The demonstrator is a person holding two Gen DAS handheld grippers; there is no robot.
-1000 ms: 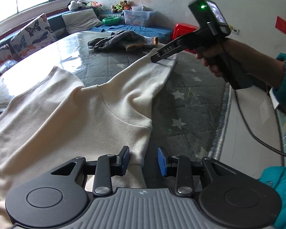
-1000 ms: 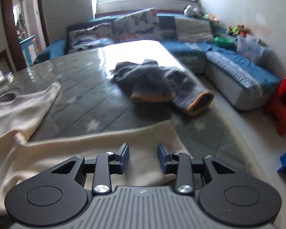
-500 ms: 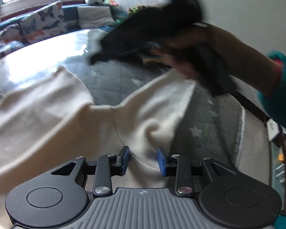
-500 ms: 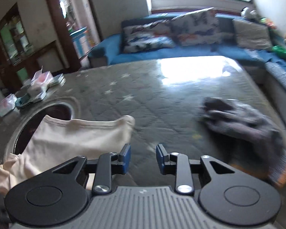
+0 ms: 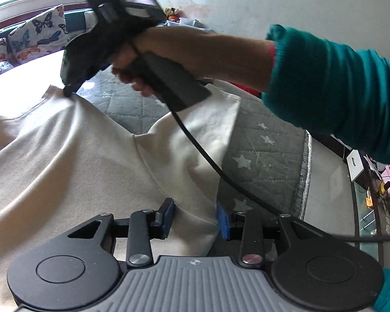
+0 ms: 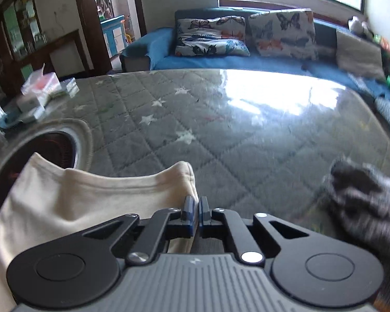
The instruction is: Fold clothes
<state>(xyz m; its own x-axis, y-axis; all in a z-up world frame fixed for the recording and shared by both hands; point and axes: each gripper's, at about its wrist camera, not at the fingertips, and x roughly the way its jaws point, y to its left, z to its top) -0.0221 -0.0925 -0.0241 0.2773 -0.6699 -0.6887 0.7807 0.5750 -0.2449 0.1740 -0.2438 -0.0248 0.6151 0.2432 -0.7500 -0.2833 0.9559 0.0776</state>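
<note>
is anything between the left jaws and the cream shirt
Nothing visible does. The left gripper is open with the cream shirt edge already lying between its jaws. The right gripper's black cable drapes across the shirt ahead, close to the right jaw, and might snag.

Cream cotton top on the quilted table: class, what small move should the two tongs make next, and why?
Probably close the left tongs on the cream cotton top. Their blue pads stand open astride the top's edge, gripping nothing, while the right tongs are shut on a far corner of it, lifted off the grey star-quilted table cover. Folding likely needs both edges held.
</note>
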